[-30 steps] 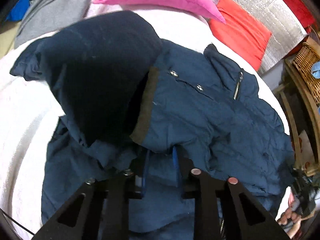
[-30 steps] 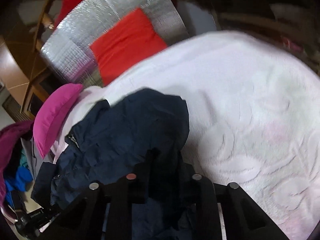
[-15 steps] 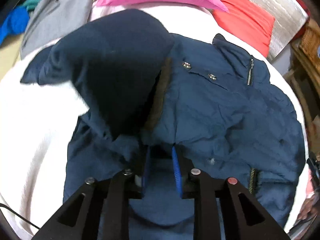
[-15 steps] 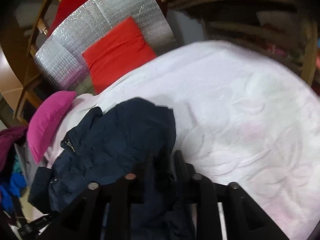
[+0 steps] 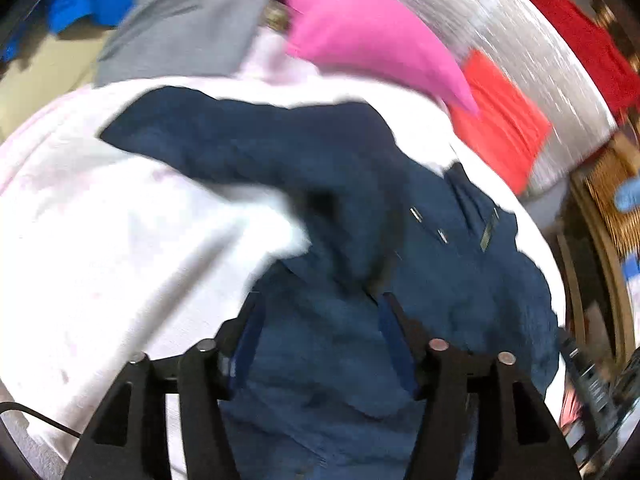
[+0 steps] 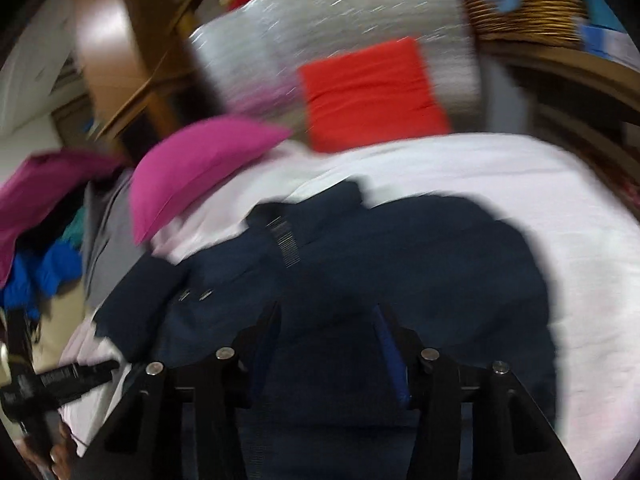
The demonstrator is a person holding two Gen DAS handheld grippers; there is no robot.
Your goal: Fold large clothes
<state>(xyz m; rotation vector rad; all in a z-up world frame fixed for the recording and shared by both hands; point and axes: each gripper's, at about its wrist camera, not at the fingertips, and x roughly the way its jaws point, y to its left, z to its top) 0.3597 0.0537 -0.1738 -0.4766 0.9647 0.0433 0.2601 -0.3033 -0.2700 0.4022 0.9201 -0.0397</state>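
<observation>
- A white bedspread (image 5: 100,240) is spread over the bed.
- A silver quilted panel (image 6: 360,20) is stood behind.
- Wooden shelving (image 6: 560,76) is seen alongside.

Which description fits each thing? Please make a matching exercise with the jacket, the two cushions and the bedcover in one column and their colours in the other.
Things:
1. jacket
2. cushion nearest the grey garment
3. cushion leaning on the silver panel
4. bedcover

Colours:
a. red-orange
b. white
c. navy blue
d. pink

Pairs: 1-c, 2-d, 3-a, 4-b
</observation>
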